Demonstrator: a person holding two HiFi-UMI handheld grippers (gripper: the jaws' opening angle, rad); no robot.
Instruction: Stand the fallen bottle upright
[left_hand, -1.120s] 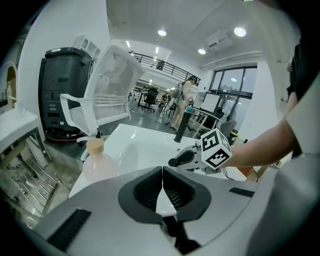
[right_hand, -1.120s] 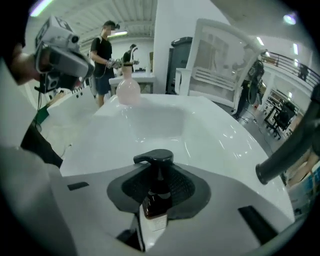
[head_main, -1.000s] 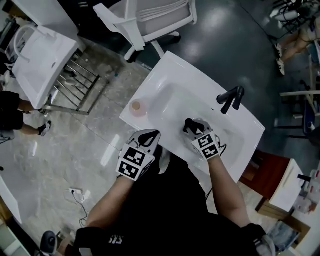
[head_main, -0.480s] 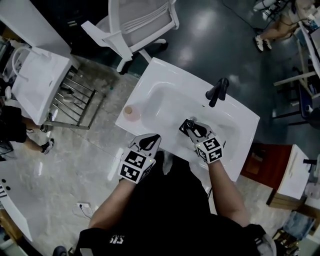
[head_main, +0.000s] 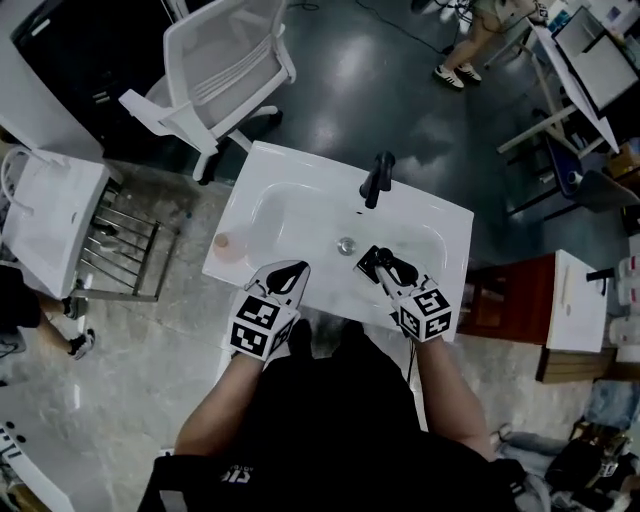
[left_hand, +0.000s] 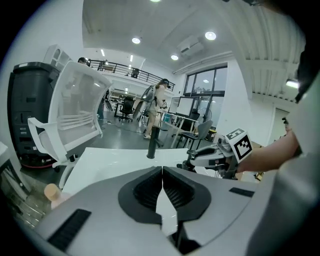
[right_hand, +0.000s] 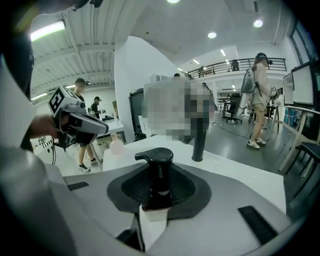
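A pump bottle (right_hand: 156, 170) with a black pump head and a dark body stands upright between the jaws of my right gripper (right_hand: 157, 189), which is shut on its neck. In the head view this gripper (head_main: 375, 262) holds the bottle (head_main: 386, 268) above the right half of the white sink (head_main: 290, 165), near the front rim. My left gripper (head_main: 292, 272) hovers at the sink's front left edge. Its jaws (left_hand: 162, 170) are shut, pad against pad, with nothing between them.
A black faucet (head_main: 377, 178) rises at the sink's back rim, with the drain (head_main: 347, 243) in the basin below it. A small pinkish bottle (head_main: 226, 243) stands on the left rim. A white chair (head_main: 225, 70) is behind, a white rack (head_main: 40, 210) to the left, and a red-brown cabinet (head_main: 510, 300) to the right.
Both grippers have risen from the basin. The right one has lifted the pump bottle and rolled it toward upright. The head view has swung, so the sink now sits more squarely.
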